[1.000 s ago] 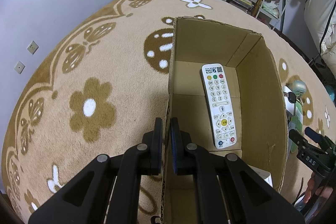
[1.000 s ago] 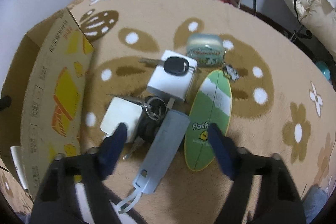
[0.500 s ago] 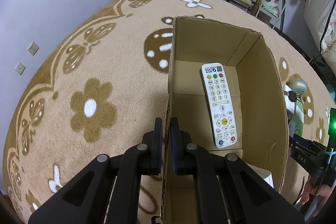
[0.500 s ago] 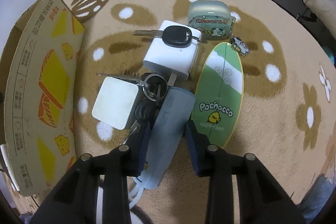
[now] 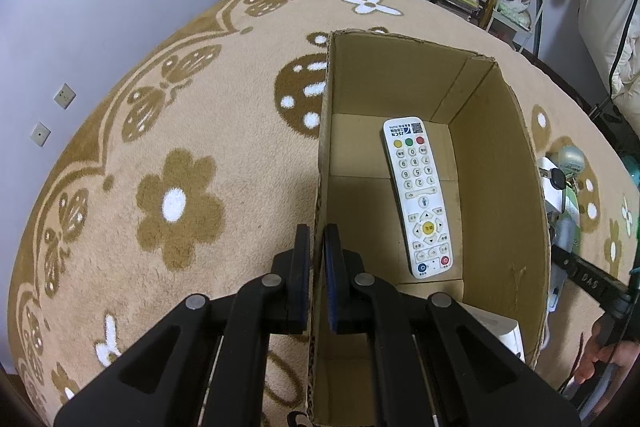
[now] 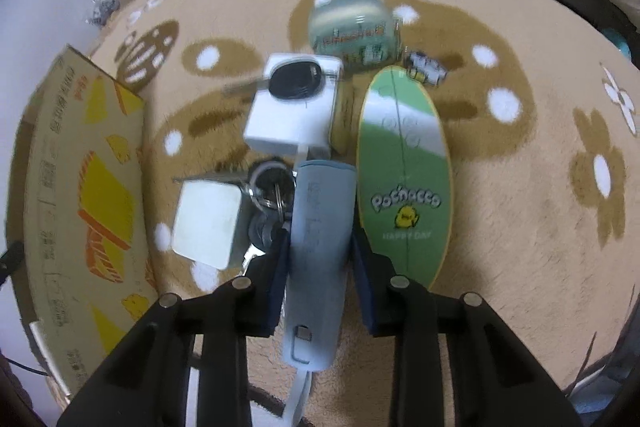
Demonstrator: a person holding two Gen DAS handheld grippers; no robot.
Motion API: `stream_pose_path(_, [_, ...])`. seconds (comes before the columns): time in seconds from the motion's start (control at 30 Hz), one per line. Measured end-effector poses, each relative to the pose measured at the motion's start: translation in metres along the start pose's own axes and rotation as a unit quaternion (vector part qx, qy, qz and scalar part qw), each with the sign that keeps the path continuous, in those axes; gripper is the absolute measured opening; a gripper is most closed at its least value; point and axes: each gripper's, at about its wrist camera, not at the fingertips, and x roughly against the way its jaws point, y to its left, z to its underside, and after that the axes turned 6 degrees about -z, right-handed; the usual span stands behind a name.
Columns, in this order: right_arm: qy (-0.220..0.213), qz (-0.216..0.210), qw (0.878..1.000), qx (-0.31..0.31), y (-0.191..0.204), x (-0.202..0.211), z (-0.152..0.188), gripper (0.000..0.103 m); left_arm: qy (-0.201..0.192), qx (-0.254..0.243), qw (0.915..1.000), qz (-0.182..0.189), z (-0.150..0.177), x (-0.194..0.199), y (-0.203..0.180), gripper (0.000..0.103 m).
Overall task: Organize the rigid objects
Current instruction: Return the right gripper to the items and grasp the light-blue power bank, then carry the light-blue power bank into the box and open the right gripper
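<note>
On a tan flowered rug [image 5: 192, 131], the left gripper [image 5: 316, 247] pinches the near left wall of an open cardboard box [image 5: 496, 163], one finger outside the wall and one inside, jaws closed tight on the cardboard. Ahead and to the right of those fingers, a white remote control [image 5: 420, 195] lies flat on the box floor, buttons up, its length running away from the gripper. A white object shows only as a corner at the box's near right, too little of it to tell what it is.

Beyond the box's right wall, the right gripper [image 6: 320, 263] points down at a huddle of small things. Its jaws have just been closing around a pale blue power bank [image 6: 320, 235] that lies lengthwise between them, both pads against its sides. Just left of the fingers sit a white square charger [image 6: 208, 223] and a bunch of keys [image 6: 272, 187]. Farther ahead, a black car key [image 6: 296, 81] rests on top of a white block [image 6: 288, 123]. To the right, a green oval case [image 6: 404, 167] lies alongside the power bank, with a rounded pale green tin [image 6: 354, 31] beyond it. The view is slightly blurred.
</note>
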Motion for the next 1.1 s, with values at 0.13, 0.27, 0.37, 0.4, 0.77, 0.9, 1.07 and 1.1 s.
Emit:
stream_pose_path(0.13, [-0.027,-0.013,0.999,0.010,0.006,0.020,-0.008,0.031,-0.001,-0.017,0.9999,0.001,0.003,0.002,0.000,0.004])
stream_pose_path(0.27, [-0.053,-0.016,0.998,0.030,0.016,0.041,-0.010,0.030,0.001,-0.008,1.0000,0.006,0.003,0.002,0.002,0.004])
stream_pose_path(0.37, [-0.067,-0.032,0.996,0.040,0.024,0.056,-0.013,0.030,0.002,-0.004,0.9999,0.009,0.002,0.002,0.004,0.004])
stream_pose_path(0.4, [-0.072,-0.042,0.996,0.041,0.026,0.061,-0.015,0.030,0.002,-0.003,0.9999,0.010,0.002,0.002,0.004,0.004])
stream_pose_path(0.77, [-0.129,-0.097,0.984,0.072,0.071,0.104,-0.038,0.030,0.004,0.002,0.9999,0.014,0.000,0.000,0.007,0.004])
stream_pose_path(0.9, [-0.153,-0.126,0.976,0.090,0.086,0.126,-0.043,0.030,0.005,0.004,0.9999,0.015,0.000,-0.001,0.007,0.004])
stream_pose_path(1.07, [-0.160,-0.139,0.970,0.120,0.112,0.140,-0.051,0.030,0.005,0.006,0.9998,0.016,0.000,-0.001,0.007,0.004])
stream_pose_path(1.1, [-0.163,-0.139,0.969,0.126,0.118,0.142,-0.053,0.030,0.005,0.006,0.9998,0.016,0.000,-0.001,0.007,0.004])
